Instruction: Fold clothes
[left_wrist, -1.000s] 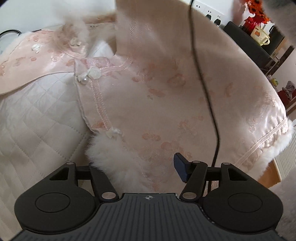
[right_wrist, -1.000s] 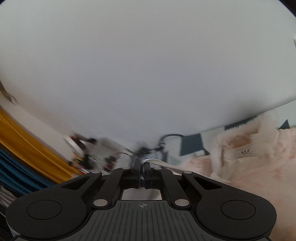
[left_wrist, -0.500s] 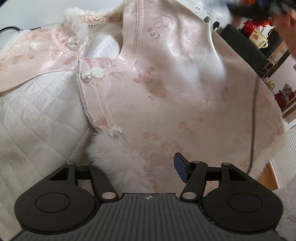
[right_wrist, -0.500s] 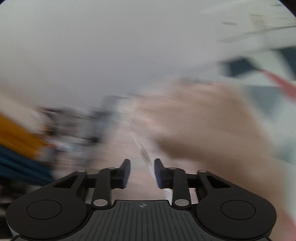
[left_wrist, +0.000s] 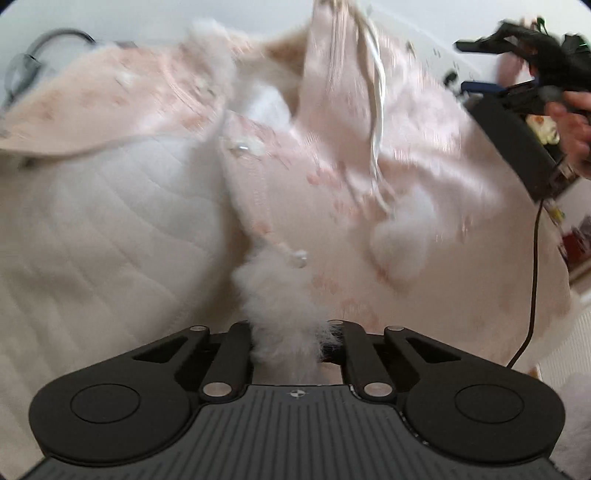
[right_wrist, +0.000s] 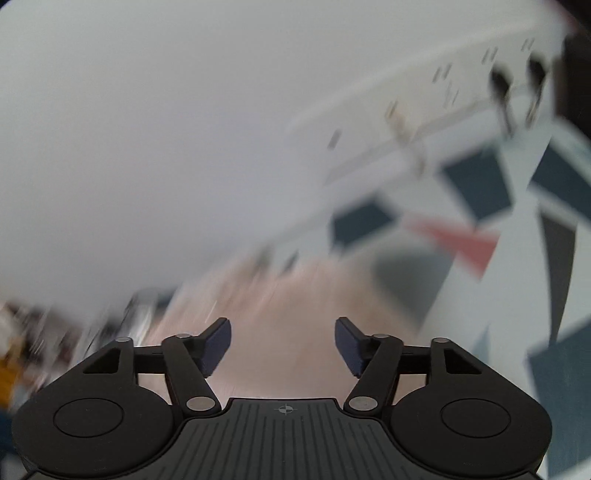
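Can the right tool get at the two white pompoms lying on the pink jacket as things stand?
Probably yes: the right tool is open and empty, and the pompoms lie exposed on the pink jacket, nothing covering them.

A white quilted bed cover (left_wrist: 92, 221) lies under everything. A black cable (left_wrist: 533, 266) hangs at right. A geometric-patterned blue, red and white cloth (right_wrist: 517, 221) sits below a white wall (right_wrist: 147, 110).

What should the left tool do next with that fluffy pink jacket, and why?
Probably draw the white fur trim, which sits between the left gripper fingers, across the pink jacket to start a fold. The right gripper is open, empty and off to the side.
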